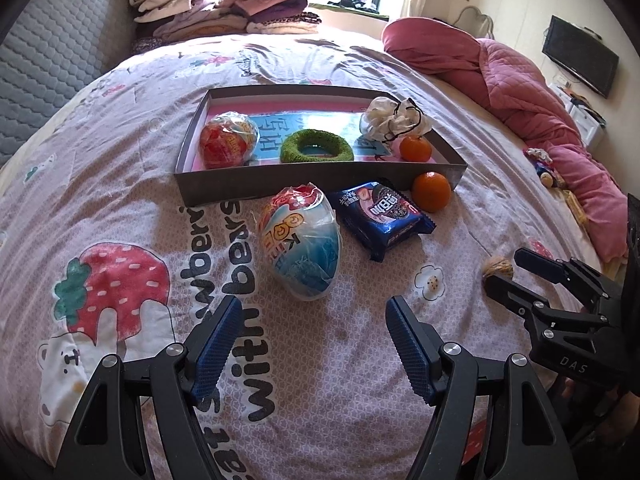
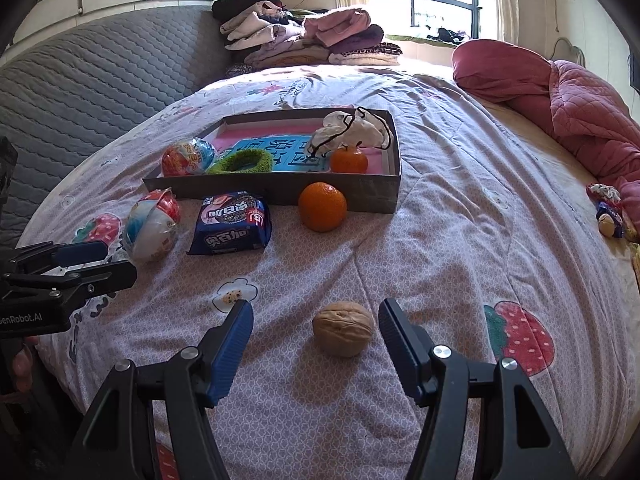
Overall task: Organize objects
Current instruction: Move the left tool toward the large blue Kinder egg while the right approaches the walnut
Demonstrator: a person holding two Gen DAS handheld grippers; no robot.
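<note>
The walnut (image 2: 343, 328) is framed between the wide-open, empty right gripper (image 2: 316, 322); it should be centred before closure. The box (image 2: 280, 194) lies at twelve o'clock.

Walnut (image 2: 343, 328) on bedspread, blue egg (image 1: 301, 242) (lying flat), cookie packet (image 1: 382, 216), orange (image 1: 431, 191) beside tray (image 1: 320, 184)

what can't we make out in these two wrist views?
- Tray floor print: both views, covered by the green ring, white bag and wrapped egg.
- Walnut: left wrist view, partly behind the right gripper.
- Small items by the pink quilt: right wrist view, too small to identify.
- Person: only fingers at the frame edge.
</note>
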